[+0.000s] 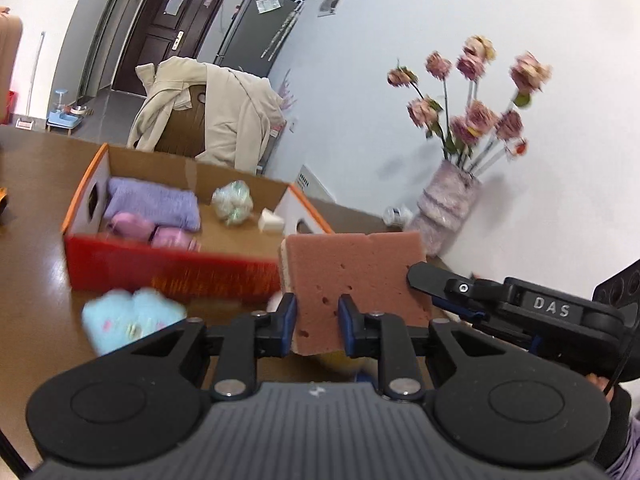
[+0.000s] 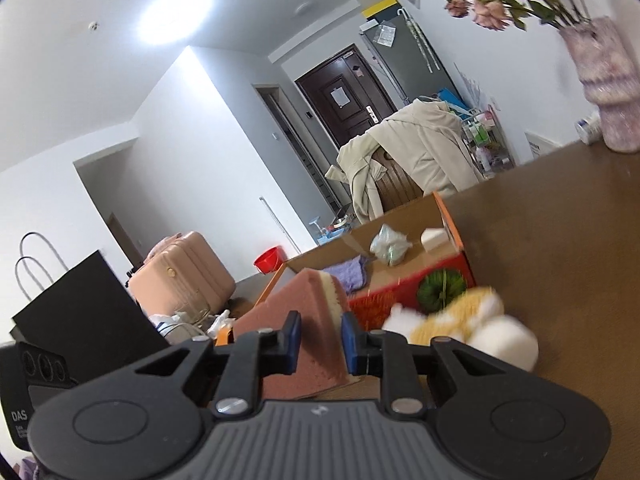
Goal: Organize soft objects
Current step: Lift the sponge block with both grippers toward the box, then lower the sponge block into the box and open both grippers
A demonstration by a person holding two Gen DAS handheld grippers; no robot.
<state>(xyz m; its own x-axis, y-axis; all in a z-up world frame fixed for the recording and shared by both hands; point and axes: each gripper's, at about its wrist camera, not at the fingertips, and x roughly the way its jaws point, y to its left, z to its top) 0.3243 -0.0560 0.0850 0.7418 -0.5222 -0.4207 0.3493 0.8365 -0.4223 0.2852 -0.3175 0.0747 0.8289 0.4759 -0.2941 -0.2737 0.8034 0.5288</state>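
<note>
A reddish-brown sponge with a cream underside hangs above the wooden table, and both grippers hold it. My left gripper is shut on its near edge. My right gripper comes in from the right at the sponge's far corner. In the right wrist view the same sponge sits pinched between the right gripper's blue pads. Behind it stands an open red cardboard box holding a purple towel, pink soft pieces, a greenish-white ball and a white wedge.
A light blue plush lies on the table in front of the box. A yellow and white plush lies beside the box. A vase of flowers stands by the wall at right. A coat-draped chair is behind the table.
</note>
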